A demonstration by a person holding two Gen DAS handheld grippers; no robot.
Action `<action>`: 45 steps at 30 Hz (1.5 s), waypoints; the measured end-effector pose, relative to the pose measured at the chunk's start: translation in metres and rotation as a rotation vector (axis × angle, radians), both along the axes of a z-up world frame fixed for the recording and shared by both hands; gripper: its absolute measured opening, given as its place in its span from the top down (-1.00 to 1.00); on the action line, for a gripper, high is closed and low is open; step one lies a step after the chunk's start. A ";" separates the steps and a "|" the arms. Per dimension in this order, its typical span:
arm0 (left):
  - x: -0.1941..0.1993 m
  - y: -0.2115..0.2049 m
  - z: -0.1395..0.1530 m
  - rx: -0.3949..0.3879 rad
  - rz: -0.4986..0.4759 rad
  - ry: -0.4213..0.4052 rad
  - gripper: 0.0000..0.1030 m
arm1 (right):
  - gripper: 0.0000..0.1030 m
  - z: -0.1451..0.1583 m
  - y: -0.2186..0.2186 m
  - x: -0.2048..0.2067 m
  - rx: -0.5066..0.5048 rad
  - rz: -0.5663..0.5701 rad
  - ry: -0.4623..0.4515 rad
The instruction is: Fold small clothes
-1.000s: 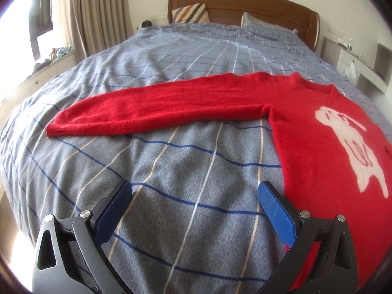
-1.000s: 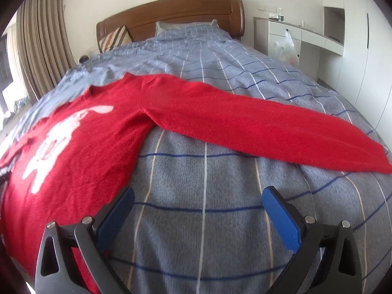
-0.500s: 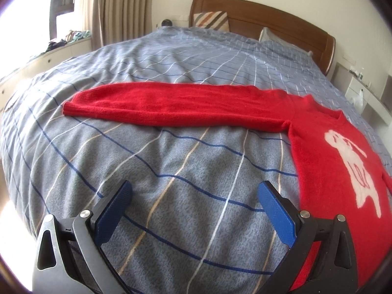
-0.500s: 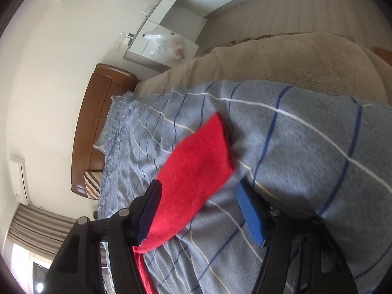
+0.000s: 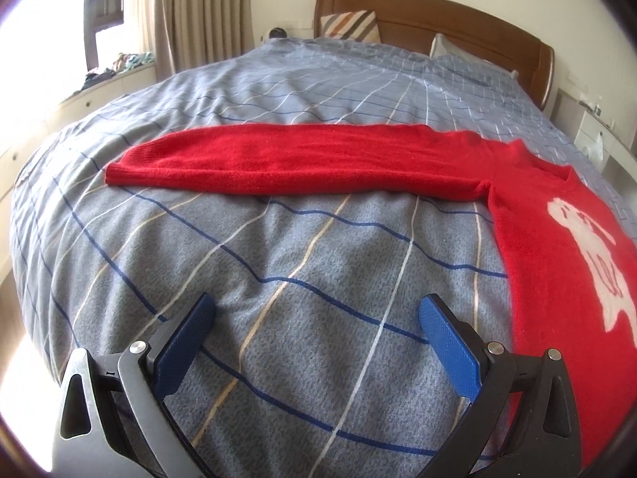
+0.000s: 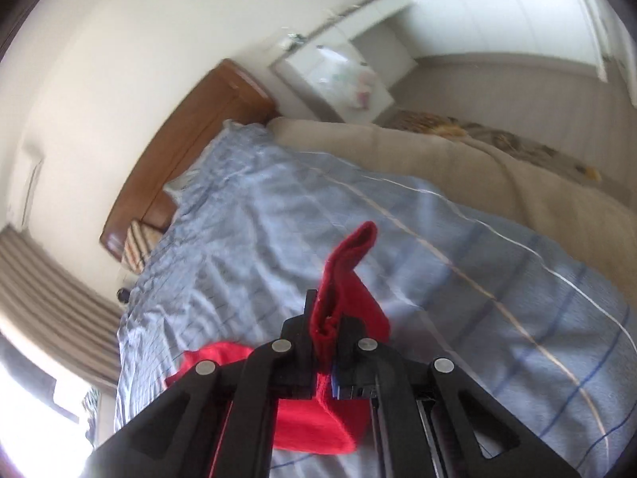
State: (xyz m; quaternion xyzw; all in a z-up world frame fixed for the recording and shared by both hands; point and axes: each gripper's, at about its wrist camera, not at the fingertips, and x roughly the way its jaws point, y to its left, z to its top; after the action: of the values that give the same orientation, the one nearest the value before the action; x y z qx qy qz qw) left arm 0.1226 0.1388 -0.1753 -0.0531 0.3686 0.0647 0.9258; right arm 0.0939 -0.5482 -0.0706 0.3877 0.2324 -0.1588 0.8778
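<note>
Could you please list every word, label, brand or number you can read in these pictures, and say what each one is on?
None can be read.
Red sweater: it bears only a white animal figure, with no letters.
Items on the white shelf unit: too blurred to read.
Bedspread: only stripes.

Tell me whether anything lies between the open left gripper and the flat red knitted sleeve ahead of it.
Nothing visible does. Only bare blue checked bedspread lies between the open left gripper and the red knitted sleeve, which rests flat on the bed.
</note>
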 end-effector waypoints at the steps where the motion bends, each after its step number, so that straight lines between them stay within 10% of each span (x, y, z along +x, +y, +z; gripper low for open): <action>1: 0.001 0.001 0.000 -0.004 0.002 0.000 -0.99 | 0.91 0.021 0.022 0.019 -0.046 0.068 -0.028; 7: 0.002 0.005 -0.002 -0.019 0.001 0.001 -0.99 | 0.91 0.087 0.192 0.122 -0.254 0.480 -0.099; 14: 0.003 0.004 -0.004 -0.012 -0.001 -0.006 -0.99 | 0.87 0.012 0.361 0.189 -0.389 0.753 0.065; 18: 0.004 0.004 -0.007 -0.006 0.003 -0.007 -1.00 | -0.21 -0.067 0.409 0.207 -0.306 0.854 0.286; 27: 0.005 -0.002 -0.008 0.026 0.015 -0.002 -0.99 | -0.31 -0.091 0.374 0.089 -0.292 0.923 0.136; 35: 0.005 -0.004 -0.009 0.030 0.016 -0.003 -0.99 | -0.33 -0.103 0.239 0.028 -0.601 0.673 0.279; 45: 0.004 -0.006 -0.009 0.051 0.017 -0.002 -0.99 | -0.64 -0.122 0.150 -0.014 -0.643 0.353 0.327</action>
State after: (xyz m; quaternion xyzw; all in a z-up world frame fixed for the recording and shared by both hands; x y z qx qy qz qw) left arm 0.1263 0.1330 -0.1846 -0.0326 0.3657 0.0821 0.9265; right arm 0.0799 -0.3983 -0.1931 0.0172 0.3706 -0.1300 0.9195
